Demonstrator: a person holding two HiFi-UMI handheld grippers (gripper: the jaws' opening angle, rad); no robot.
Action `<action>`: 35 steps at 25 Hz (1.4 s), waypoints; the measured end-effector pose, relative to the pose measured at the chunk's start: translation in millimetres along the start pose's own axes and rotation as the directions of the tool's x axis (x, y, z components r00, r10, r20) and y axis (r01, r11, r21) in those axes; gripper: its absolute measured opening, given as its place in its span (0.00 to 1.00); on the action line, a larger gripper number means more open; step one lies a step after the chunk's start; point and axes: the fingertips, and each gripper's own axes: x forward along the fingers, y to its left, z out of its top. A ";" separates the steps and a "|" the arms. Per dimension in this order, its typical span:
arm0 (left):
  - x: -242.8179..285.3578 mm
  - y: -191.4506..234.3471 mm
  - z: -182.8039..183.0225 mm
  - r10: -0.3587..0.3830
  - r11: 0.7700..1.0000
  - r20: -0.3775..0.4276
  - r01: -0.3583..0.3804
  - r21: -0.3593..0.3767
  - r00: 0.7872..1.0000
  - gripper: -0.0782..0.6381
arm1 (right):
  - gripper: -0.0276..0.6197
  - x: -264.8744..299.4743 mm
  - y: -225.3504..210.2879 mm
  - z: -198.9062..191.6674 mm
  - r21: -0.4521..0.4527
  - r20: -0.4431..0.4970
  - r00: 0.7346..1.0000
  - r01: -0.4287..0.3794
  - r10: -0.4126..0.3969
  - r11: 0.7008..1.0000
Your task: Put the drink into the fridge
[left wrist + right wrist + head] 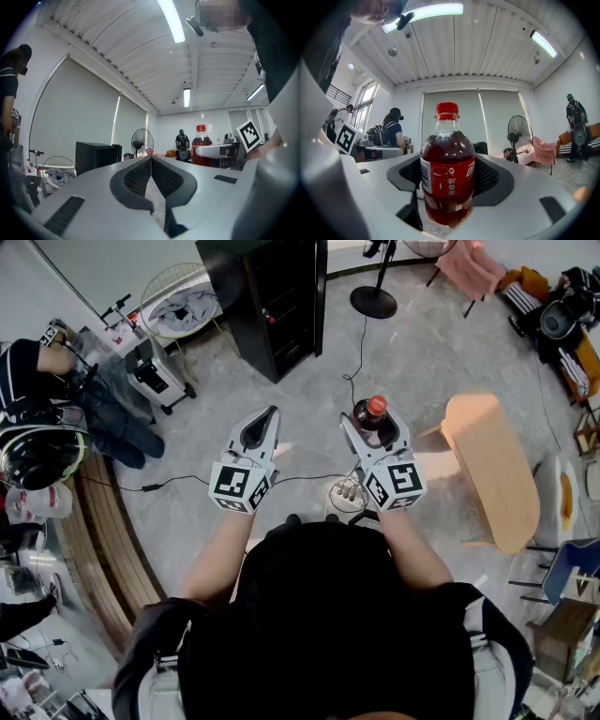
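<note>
Right gripper point(373, 427) pinches the drink bottle point(447, 173) upright, jaws spread wide round its body, carried above the floor point(309, 381). Left gripper point(151, 161) is pressed together, empty. Transport step: next, approach the black cabinet point(272, 296) ahead, probably the fridge, and get its door open.

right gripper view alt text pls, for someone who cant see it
A bottle of dark red drink, with a red cap and label, stands upright in the centre, clamped between the grey jaws of the right gripper. Behind it are a fan at right and a person at left.
</note>
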 end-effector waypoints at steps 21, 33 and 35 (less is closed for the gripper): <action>32.4 -44.1 -3.9 -0.029 0.999 -0.018 0.028 -0.043 0.999 0.13 | 0.51 -30.8 -65.1 9.5 0.081 0.038 0.999 0.013 -0.016 0.997; 57.2 -52.3 -10.8 0.004 0.994 -0.030 -0.007 -0.107 1.000 0.13 | 0.51 -33.6 -107.2 10.0 0.120 0.041 0.999 0.015 -0.020 0.993; 62.7 -57.4 -10.3 0.003 0.994 -0.031 -0.006 -0.111 1.000 0.13 | 0.51 -35.2 -112.5 8.0 0.132 0.037 0.999 0.009 -0.014 0.991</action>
